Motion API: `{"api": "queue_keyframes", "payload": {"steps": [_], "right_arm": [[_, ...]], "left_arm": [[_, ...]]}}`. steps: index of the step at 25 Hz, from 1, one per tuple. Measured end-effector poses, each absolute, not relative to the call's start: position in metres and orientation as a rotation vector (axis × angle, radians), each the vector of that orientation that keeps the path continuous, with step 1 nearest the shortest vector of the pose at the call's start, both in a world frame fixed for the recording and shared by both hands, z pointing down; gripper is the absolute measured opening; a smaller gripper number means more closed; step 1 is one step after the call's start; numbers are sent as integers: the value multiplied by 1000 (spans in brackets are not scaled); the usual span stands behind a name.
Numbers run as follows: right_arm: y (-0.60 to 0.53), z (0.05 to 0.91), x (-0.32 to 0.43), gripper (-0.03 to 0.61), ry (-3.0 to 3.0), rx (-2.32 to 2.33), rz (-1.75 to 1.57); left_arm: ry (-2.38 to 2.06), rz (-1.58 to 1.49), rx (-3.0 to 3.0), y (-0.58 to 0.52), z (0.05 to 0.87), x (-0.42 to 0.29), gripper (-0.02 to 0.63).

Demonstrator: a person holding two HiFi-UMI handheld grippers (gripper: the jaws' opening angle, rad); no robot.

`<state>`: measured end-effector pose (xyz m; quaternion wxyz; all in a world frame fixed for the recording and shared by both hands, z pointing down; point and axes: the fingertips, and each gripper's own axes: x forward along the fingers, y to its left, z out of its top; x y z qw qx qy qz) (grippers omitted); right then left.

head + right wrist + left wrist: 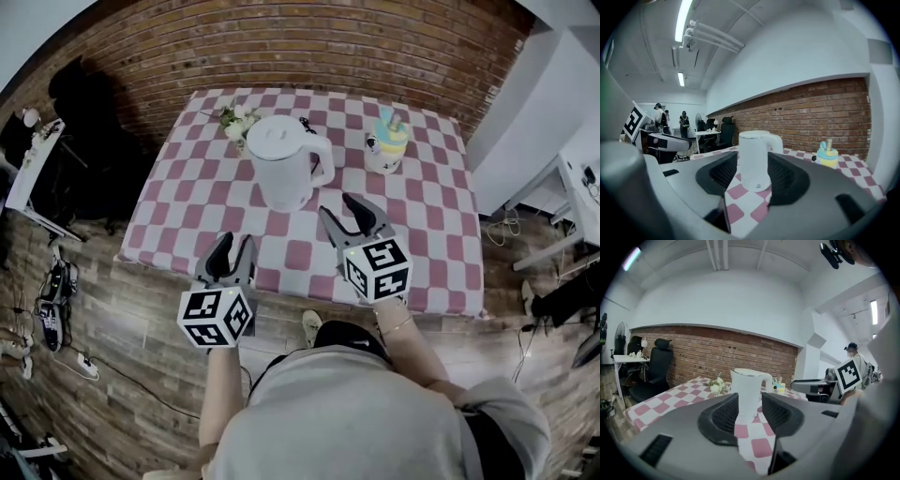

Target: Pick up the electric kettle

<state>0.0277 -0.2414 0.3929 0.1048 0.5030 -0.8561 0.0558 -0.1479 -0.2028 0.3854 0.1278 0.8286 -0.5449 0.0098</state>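
Head view first: a checked table point(309, 255) by the brick wall point(309, 47), with the kettle point(284, 161) upright on its far half, handle to the right. Flowers point(237, 119) lie just behind it on the left, and a yellow cup point(386, 142) stands apart on the right. Neither is between the kettle and the grippers; only checked cloth lies there.

The left gripper point(236, 242) is over the near table edge, well short of the kettle. Its jaws are narrowly apart and hold nothing. The right gripper point(337, 206) is further in over the cloth, near the kettle's base on the handle side. Its jaws are spread wide and also empty.

The gripper views add the room. The left one shows a black chair point(656, 366) beside the wall and the right gripper's marker cube point(848, 373). The right one shows people point(684, 123) standing far off. Each gripper view frames the kettle between its own jaws, but the kettle is ahead of them and untouched.
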Motion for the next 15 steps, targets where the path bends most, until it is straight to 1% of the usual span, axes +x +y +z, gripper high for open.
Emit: {"api": "queue_keyframes", "payload": {"steps": [6, 15], "right_arm": [[-286, 392, 40, 196, -2511, 1478, 146], [-305, 424, 48, 198, -2447, 1457, 245]], "left_arm": [[-1577, 20, 2428, -255, 380, -136, 150], [-1457, 145, 2413, -277, 417, -119, 164]]}}
